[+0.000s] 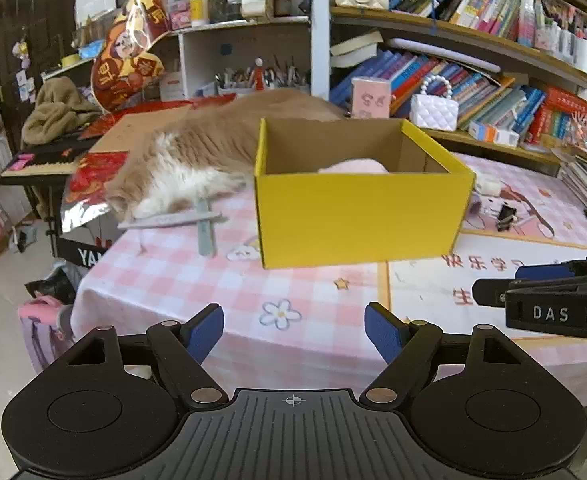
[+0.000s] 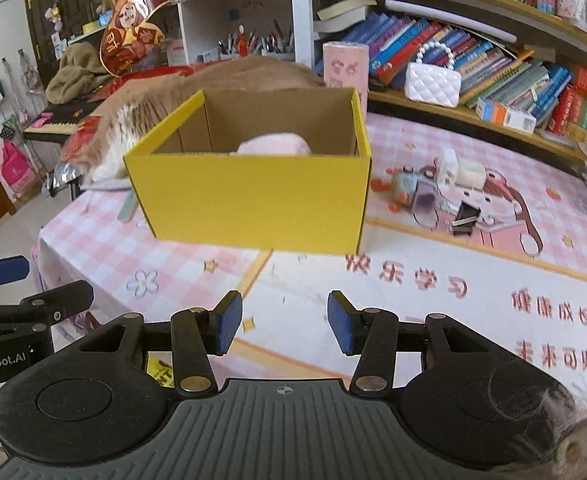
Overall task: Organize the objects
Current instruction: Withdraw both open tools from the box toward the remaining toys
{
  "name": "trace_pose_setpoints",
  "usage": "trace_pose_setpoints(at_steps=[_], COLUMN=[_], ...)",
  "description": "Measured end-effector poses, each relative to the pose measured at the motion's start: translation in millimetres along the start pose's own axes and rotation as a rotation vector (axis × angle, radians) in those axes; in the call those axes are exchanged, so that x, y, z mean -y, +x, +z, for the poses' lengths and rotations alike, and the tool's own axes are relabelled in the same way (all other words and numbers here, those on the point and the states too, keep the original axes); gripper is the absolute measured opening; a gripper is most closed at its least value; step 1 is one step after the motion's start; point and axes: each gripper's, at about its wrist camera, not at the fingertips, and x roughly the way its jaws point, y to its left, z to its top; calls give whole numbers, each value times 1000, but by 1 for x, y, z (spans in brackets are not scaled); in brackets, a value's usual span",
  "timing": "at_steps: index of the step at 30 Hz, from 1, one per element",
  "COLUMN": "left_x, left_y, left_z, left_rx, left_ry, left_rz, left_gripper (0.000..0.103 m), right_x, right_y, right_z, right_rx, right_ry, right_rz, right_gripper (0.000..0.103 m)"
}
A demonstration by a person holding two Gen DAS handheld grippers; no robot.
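A yellow cardboard box [image 1: 357, 216] stands open on the pink table; it also shows in the right wrist view [image 2: 253, 204]. A pink soft item [image 2: 273, 145] lies inside it, also showing in the left wrist view [image 1: 355, 167]. My left gripper [image 1: 293, 332] is open and empty, in front of the box above the table's near edge. My right gripper [image 2: 283, 322] is open and empty, also short of the box. Small loose items lie right of the box: a grey-purple roll [image 2: 413, 192], a white block [image 2: 459, 172] and a black binder clip [image 2: 465, 218].
An orange and white cat [image 1: 189, 160] lies on the table behind and left of the box. A grey ruler-like strip [image 1: 173, 220] lies by the cat. Bookshelves [image 2: 493, 60] run along the back and right. A keyboard [image 1: 41, 164] stands off the table's left.
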Motion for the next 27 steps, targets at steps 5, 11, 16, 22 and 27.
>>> trace_pose_setpoints(at_steps=[5,11,16,22,27], left_x=[8,18,27,46,68], left_y=[-3,-4,-1,7,13], left_z=[-9,-16,-20,-19,-15], left_rx=[-14,-31,-58,-78,-74], left_ry=[19,46,58,102,155], left_rz=[-29,-63,-101,-157,-197], left_gripper=[80,81,81,81,81], right_x=[3,15,27,41,59], right_y=[-10,-17,-24,-33,-37], right_z=[-17,-34,-46,-57,-61], right_rx=[-5,-29,-40,-46,-51], right_ry=[35,95,136,188,234], right_rz=[-36,-84,-129,-176,-218], right_gripper=[48,49,49,50,51])
